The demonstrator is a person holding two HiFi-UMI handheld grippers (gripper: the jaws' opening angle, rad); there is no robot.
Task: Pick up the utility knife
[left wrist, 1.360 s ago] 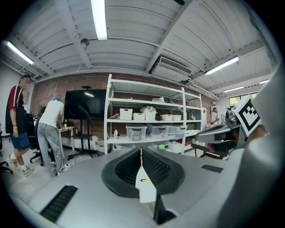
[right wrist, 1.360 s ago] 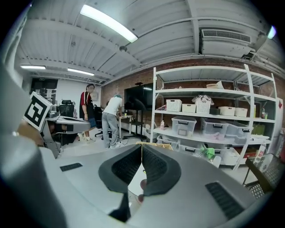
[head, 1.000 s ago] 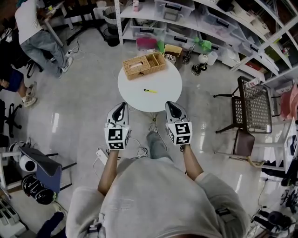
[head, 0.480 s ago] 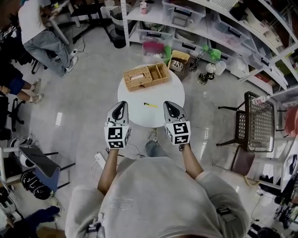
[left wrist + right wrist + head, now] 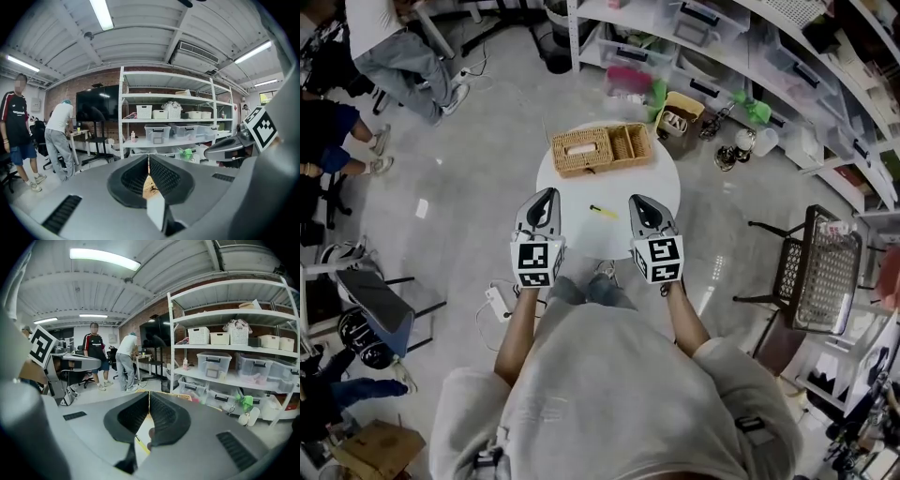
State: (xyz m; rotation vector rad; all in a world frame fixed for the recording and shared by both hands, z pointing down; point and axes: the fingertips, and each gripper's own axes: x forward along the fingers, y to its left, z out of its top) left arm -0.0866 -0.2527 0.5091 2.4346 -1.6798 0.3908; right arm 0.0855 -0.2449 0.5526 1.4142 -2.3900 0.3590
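Observation:
A small yellow utility knife lies near the middle of the round white table. My left gripper hangs over the table's near left edge, its jaws closed tip to tip with nothing in them. My right gripper is over the near right edge, also shut and empty. The knife lies between the two grippers, a little ahead of both tips. In the right gripper view the knife shows as a yellow sliver through the gap under the closed jaws. In the left gripper view the jaws meet, with the tabletop behind them.
A wicker basket with compartments sits on the table's far side. Shelving with plastic bins runs behind it. A mesh chair stands at the right and a power strip lies on the floor at the left. People stand at the upper left.
Both grippers have moved forward together, from short of the table to over its near edge. The table and the knife now sit closer in the head view. Both jaws stay closed.

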